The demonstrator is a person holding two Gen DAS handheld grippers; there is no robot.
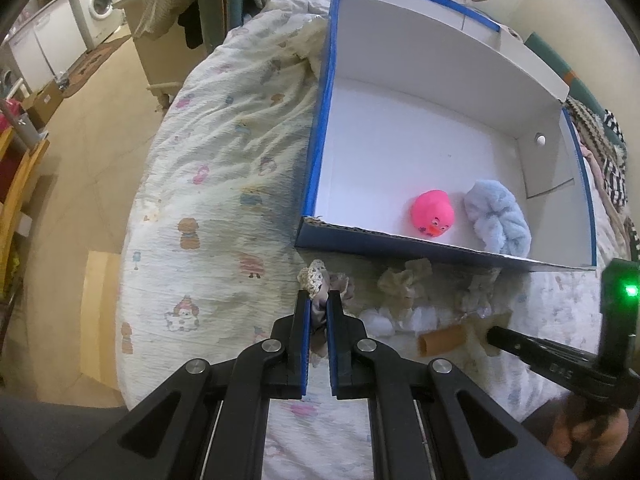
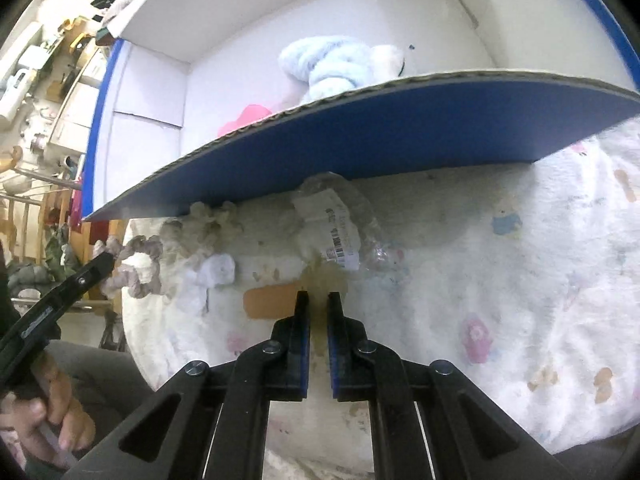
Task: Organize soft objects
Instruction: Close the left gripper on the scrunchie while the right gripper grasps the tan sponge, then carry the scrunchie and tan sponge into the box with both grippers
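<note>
Inside box (image 1: 320, 128): pink toy (image 1: 433, 213) + blue towel (image 1: 498, 218) done. Left gripper (image 1: 319, 300) pinching scrunchie (image 1: 320, 280); right gripper (image 2: 319, 300) nearly closed, grip unclear; several left.

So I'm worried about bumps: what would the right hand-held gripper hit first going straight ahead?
Probably the crumpled plastic wrapper, then the box's blue front wall; depth is unclear.
</note>
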